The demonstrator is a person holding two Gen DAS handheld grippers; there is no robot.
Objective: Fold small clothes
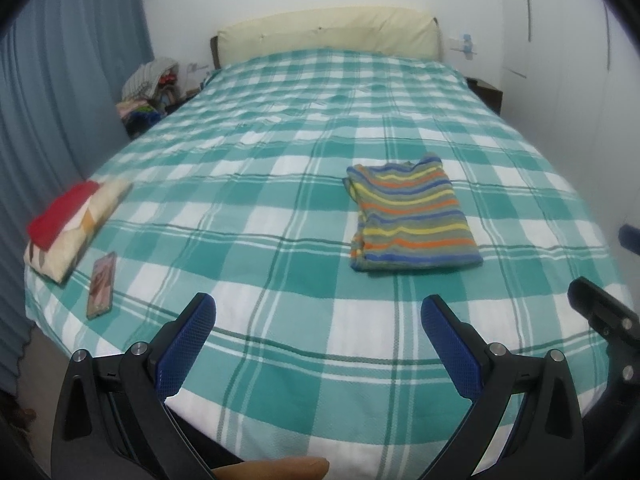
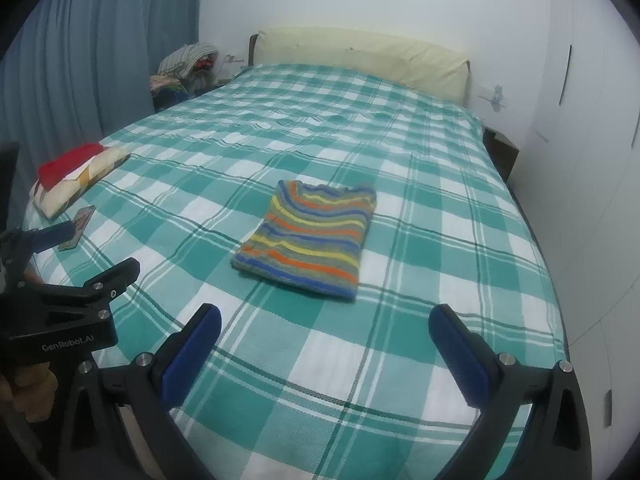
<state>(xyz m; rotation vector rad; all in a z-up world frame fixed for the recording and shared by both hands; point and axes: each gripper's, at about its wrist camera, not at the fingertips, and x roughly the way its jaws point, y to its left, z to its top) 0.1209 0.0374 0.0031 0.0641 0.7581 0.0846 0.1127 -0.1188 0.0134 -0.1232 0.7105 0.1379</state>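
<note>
A striped garment [image 1: 412,216] [image 2: 308,236] in blue, orange, yellow and grey lies folded into a flat rectangle on the green-and-white checked bedspread [image 1: 280,160] [image 2: 440,220]. My left gripper [image 1: 318,308] stands open above the near edge of the bed, short of the garment and a little to its left, with nothing between its blue pads. My right gripper [image 2: 325,318] is also open, close to the garment's near edge, holding nothing. In the right wrist view the left gripper's black body [image 2: 76,304] shows at the left.
At the bed's left edge a red folded cloth [image 1: 60,216] [image 2: 68,164] rests on a cream patterned folded piece [image 1: 76,236] [image 2: 80,184]. A phone [image 1: 102,284] [image 2: 78,222] lies next to them. Blue curtains [image 1: 60,100] hang left, a cream headboard [image 1: 328,32] at the far end, white cupboards [image 2: 592,160] right.
</note>
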